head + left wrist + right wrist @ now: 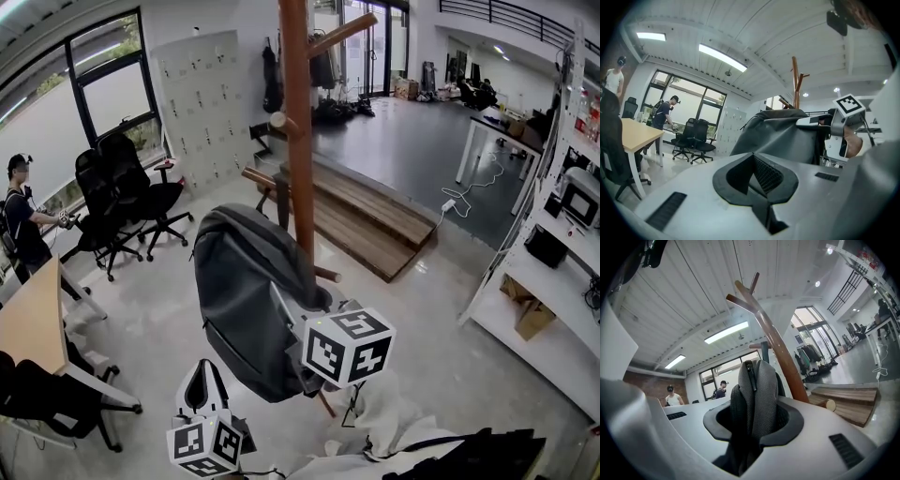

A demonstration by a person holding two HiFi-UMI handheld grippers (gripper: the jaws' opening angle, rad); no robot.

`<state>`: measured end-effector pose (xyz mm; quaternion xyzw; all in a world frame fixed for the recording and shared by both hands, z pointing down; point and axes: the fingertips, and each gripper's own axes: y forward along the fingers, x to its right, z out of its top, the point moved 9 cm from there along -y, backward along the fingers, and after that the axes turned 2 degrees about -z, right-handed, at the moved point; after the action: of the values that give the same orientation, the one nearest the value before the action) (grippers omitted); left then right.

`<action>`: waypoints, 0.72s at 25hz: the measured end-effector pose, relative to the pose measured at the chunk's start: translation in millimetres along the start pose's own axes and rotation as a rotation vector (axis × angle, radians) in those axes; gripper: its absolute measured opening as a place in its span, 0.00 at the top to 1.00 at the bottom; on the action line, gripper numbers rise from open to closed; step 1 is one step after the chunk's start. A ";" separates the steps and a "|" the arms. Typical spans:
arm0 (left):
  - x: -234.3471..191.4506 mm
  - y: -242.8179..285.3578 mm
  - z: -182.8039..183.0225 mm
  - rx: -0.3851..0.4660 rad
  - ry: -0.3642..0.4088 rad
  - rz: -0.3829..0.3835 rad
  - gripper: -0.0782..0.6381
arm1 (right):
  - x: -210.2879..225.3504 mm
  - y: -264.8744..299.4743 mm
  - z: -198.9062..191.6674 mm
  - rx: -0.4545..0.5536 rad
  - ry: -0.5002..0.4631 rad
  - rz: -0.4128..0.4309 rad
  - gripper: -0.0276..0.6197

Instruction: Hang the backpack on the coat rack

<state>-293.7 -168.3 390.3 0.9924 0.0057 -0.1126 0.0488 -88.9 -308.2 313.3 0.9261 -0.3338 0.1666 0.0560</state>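
The dark grey backpack (246, 295) hangs in the air just in front of the wooden coat rack (298, 141), close to its pole, with the rack's pegs above it. My right gripper (298, 323) is at the backpack's right side. In the right gripper view the right gripper (757, 401) is shut on the backpack's mesh strap (758, 385), with the coat rack (774, 341) rising right behind. My left gripper (205, 366) is lower left, apart from the bag, its tips together and nothing between them. From the left gripper view the backpack (778, 133) is ahead.
Black office chairs (131, 202) stand at the left, with a person (23, 225) by the window. A wooden table (33, 314) is at the near left. A low wooden platform (375, 216) lies behind the rack. White shelves (562, 281) line the right side.
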 end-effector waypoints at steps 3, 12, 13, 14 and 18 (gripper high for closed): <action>1.7 2.0 -2.6 -0.003 -0.006 -0.006 0.89 | -0.3 0.4 -5.8 0.002 -0.017 0.004 0.81; 10.4 1.6 -7.3 -0.017 -0.017 -0.010 0.89 | 2.9 -4.9 -10.1 0.009 -0.036 0.022 0.73; 10.7 1.6 -8.5 -0.018 -0.018 -0.011 0.89 | 3.2 -5.1 -10.9 0.012 -0.040 0.022 0.71; 10.4 1.4 -9.4 -0.019 -0.019 -0.011 0.89 | 3.4 -5.1 -12.2 0.016 -0.043 0.021 0.69; 11.8 -0.4 -11.8 -0.024 -0.020 -0.005 0.89 | 6.1 -8.6 -16.6 0.032 -0.047 0.022 0.59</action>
<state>-279.6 -166.7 399.0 0.9906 0.0092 -0.1224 0.0605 -83.5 -301.7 331.1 0.9268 -0.3425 0.1507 0.0315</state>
